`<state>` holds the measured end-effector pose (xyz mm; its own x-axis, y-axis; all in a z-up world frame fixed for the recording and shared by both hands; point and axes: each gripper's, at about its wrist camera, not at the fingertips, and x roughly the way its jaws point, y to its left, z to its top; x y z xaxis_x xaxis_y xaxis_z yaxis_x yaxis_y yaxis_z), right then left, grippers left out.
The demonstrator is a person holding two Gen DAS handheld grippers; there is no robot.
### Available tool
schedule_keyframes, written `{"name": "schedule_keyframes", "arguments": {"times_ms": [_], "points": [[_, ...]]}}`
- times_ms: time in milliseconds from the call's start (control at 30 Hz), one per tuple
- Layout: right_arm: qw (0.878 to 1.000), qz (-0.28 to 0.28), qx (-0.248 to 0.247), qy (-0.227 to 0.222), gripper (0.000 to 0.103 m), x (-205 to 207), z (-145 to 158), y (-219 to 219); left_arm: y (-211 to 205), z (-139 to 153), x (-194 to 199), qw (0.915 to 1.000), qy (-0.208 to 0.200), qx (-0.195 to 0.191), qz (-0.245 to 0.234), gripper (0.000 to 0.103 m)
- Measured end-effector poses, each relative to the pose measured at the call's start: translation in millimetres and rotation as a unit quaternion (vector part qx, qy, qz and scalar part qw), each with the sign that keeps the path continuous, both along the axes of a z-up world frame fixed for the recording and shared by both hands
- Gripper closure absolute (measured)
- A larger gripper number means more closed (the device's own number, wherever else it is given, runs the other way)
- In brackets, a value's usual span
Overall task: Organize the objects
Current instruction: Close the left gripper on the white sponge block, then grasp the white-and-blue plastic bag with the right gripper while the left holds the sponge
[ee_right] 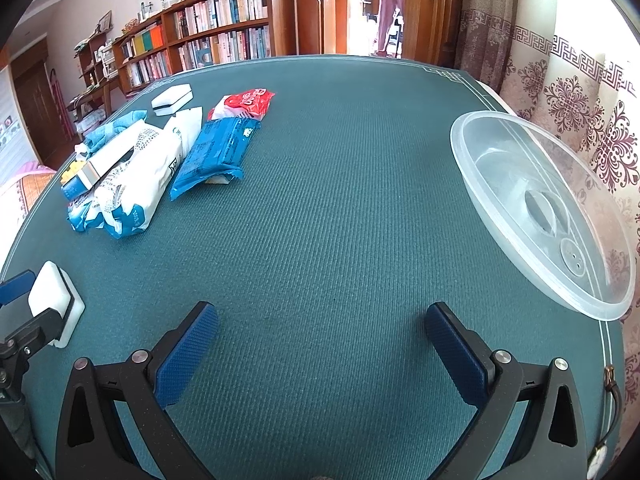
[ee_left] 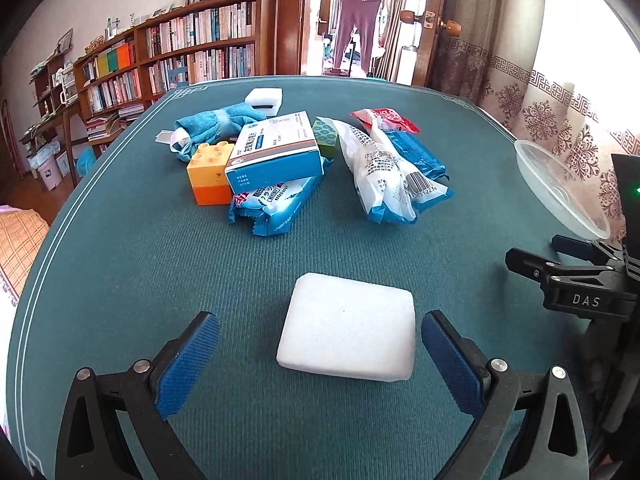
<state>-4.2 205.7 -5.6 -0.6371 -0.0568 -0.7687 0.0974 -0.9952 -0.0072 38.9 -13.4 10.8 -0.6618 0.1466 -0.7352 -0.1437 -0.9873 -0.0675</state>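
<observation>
My left gripper (ee_left: 320, 330) gapes wide around a white foam block (ee_left: 347, 338) lying well short of the pile; it looks light and squashy, so I'd pinch its sides gently. My right gripper (ee_right: 322, 330) gapes empty.

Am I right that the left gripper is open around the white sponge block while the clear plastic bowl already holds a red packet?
Not quite: the clear plastic bowl holds nothing, as the right wrist view shows. The left gripper is indeed open around the white sponge block.
</observation>
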Motion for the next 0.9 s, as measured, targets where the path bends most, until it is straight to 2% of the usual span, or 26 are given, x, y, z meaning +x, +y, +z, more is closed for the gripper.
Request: {"name": "schedule_keyframes", "arguments": {"times_ms": [100,200,367,500,567,633,700,800,900], "points": [[1.0,0.002,0.02,-0.006,0.0,-0.1,-1.7,-4.8,0.5,-1.3,-0.8,1.0,-0.001,-0.003,-0.002,0.0],[1.0,0.0,0.018,-0.011,0.0,-0.7,-1.9,-3.9,1.1,-5.6,-6.1,0.9998,-0.015,-0.01,0.003,0.001],[1.0,0.002,0.02,-0.014,0.0,-1.0,-1.6,-3.6,-0.2,-7.9,-7.0,0.9998,-0.018,-0.007,-0.002,0.012],[1.0,-0.008,0.018,-0.02,0.0,-4.3,-0.6,-2.9,3.7,-7.0,-2.4,0.9998,-0.008,-0.007,-0.02,0.026],[1.0,-0.014,0.0,-0.026,0.0,-7.7,2.8,-3.5,5.6,-6.0,-0.6,0.9996,-0.003,-0.006,-0.029,0.033],[0.999,-0.007,-0.044,-0.027,0.01,-11.1,9.6,-6.9,6.0,-5.0,1.2,0.9994,0.002,-0.004,-0.034,0.039],[0.997,0.003,-0.075,-0.021,0.013,-14.8,19.4,-13.8,4.6,-3.3,2.3,0.9996,0.008,-0.002,-0.028,0.04],[0.996,0.029,-0.089,0.001,0.013,-18.8,35.2,-32.3,-3.0,-0.7,2.9,0.9997,0.013,0.014,-0.013,0.04],[0.992,0.061,-0.107,0.012,0.022,-24.0,47.3,-52.9,-6.7,1.4,4.6,0.9995,0.021,0.022,-0.003,0.04]]}}
